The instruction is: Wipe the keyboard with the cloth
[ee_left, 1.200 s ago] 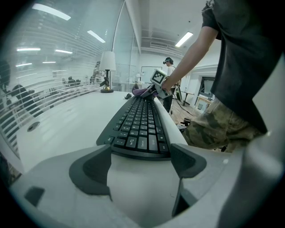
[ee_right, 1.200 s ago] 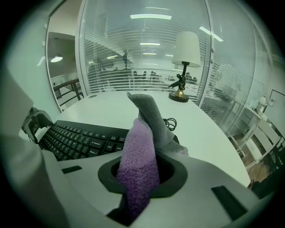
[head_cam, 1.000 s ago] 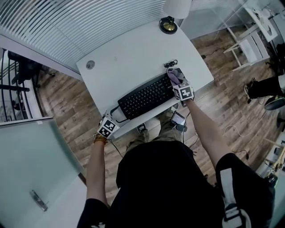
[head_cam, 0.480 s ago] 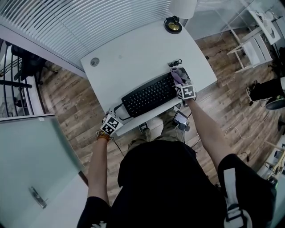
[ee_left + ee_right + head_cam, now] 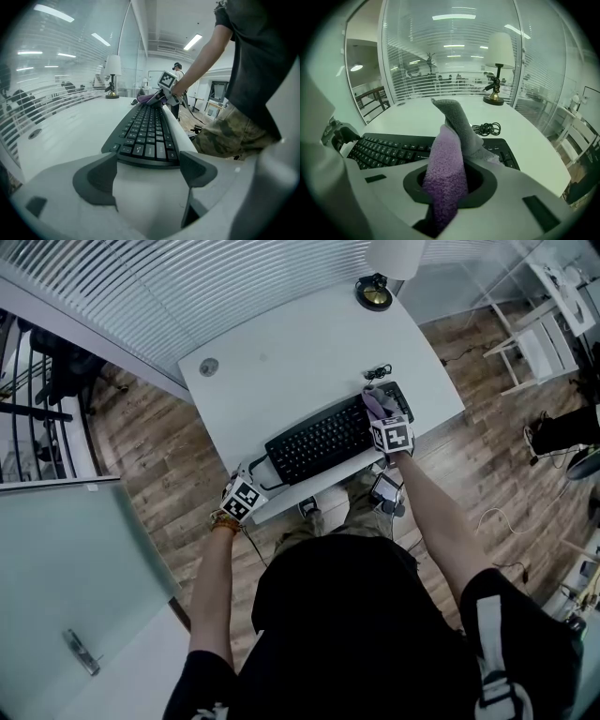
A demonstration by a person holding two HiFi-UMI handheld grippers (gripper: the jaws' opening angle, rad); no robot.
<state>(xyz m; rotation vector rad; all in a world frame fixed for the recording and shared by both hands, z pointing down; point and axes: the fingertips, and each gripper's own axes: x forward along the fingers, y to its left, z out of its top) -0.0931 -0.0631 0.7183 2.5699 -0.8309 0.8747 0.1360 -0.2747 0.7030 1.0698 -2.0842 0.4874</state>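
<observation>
**Cloth pinched in right gripper, over keyboard's right end**

Nearest in the head view I see the black T-shirt (image 5: 347,615) & both forearms reaching fwd to the desk edge. The left gripper (image 5: 243,497), w/ its marker cube on top, sits at the near-left corner of the white rounded desk (image 5: 281,352). In the left gripper view its jaws are spread wide w/ nothing clamped. The left short end of the black full-size keyboard (image 5: 144,136) lies right at the gap btwn the tips. I can't tell if it touches them.

The right gripper (image 5: 390,434) sits at the keyboard's right end. In the right gripper view its jaws are pressed onto the fluffy purple-and-grey cloth (image 5: 449,164). The purple part stands up from btwn the jaws. The grey part rises beyond it & folds down onto the keys at that end. From the head view the cloth drapes over the right end of the keyboard, just ahead of the gripper.

Just past that end, apart from the keyboard, a small coiled black cable (image 5: 487,128) lies on the desk. Further back, a table lamp w/ brass base & white shade (image 5: 497,65) stands near the desk's far edge. A round grey grommet (image 5: 208,366) sits far-left on the top.

Behind the desk runs a curved glass wall w/ horizontal blinds (image 5: 440,65). Wood-plank floor (image 5: 169,456) surrounds the desk, w/ a white chair (image 5: 530,338) off far right.
</observation>
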